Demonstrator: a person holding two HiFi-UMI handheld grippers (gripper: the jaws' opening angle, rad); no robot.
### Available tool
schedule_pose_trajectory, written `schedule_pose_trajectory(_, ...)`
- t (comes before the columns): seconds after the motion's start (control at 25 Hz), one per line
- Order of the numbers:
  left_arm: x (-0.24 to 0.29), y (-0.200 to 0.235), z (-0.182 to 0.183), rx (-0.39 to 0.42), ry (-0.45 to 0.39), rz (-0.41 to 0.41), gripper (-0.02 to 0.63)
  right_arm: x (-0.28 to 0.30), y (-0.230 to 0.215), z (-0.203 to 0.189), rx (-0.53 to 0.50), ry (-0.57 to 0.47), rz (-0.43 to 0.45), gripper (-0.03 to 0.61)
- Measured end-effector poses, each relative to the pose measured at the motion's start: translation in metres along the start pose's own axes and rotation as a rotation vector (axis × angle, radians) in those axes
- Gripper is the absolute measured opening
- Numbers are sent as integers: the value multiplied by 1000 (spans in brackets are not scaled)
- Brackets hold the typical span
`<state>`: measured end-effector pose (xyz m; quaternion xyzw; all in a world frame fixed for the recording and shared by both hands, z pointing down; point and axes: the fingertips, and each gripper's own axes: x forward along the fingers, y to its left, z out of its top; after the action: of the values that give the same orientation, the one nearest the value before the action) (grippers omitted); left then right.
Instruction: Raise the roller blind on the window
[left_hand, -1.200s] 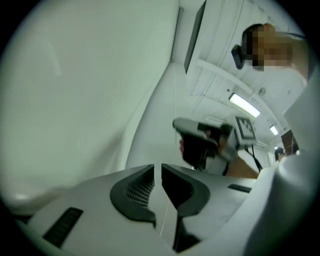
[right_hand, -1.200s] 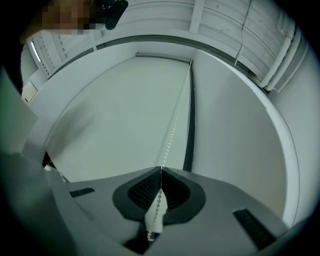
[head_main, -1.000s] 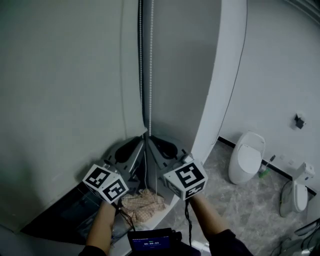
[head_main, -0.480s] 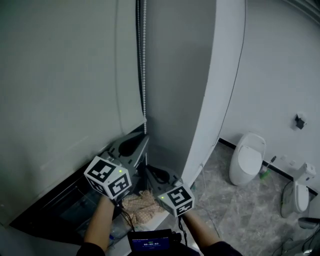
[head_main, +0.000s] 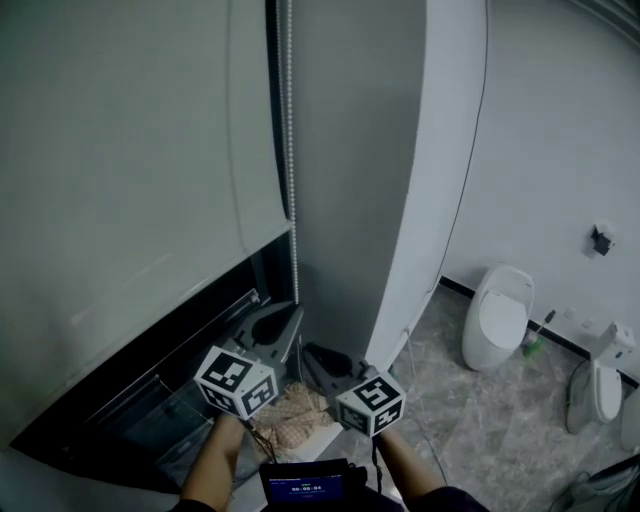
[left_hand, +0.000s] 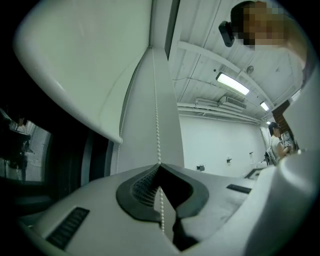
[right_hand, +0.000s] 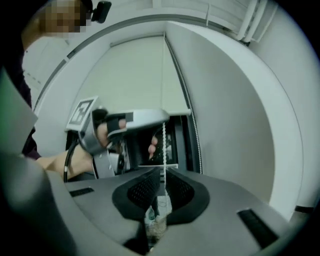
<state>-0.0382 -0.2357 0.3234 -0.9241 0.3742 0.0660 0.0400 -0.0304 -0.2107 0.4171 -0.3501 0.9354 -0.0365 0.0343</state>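
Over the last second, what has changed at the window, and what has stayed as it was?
The blind has gone up, baring more of the dark window. Both grippers came down along the chain: the right gripper first, then the left gripper, which is shut on the chain. The cloth below them has not moved.

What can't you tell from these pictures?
Top of the roller blind: cut off by the head view's upper edge.
Lower loop of the bead chain: hidden behind the left gripper, head view.
Whether the right gripper pinches the chain: gap between its jaws too fine, right gripper view.
Outside the window: too dark, head view.
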Motion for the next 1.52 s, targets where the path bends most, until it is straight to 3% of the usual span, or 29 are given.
schedule_pose_trajectory(0.24, -13, 5, -80, -74, 114, 21, 11, 1, -17, 60, -64, -107, -33, 18)
schedule_pose_trajectory(0.48, -28, -22, -172, -190, 237, 23, 11, 8, -8, 74, -112, -112, -16, 28)
schedule_pose_trajectory(0.72, -34, -14, -194, -253, 269, 59, 11, 5, 1, 61, -86, -93, 29, 29)
schedule_pose_trajectory(1.04, -26, -11, -207, -229, 297, 66, 11, 17, -10, 44, -93, -41, -4, 43)
schedule_pose_trajectory(1.28, -22, -11, -238, -265, 351, 75, 11, 25, -28, 23, -111, 17, -45, 23)
schedule_pose_trajectory(1.52, -41, -6, -296, -252, 477, 51, 14, 31, -37, -22, -81, 26, -64, 21)
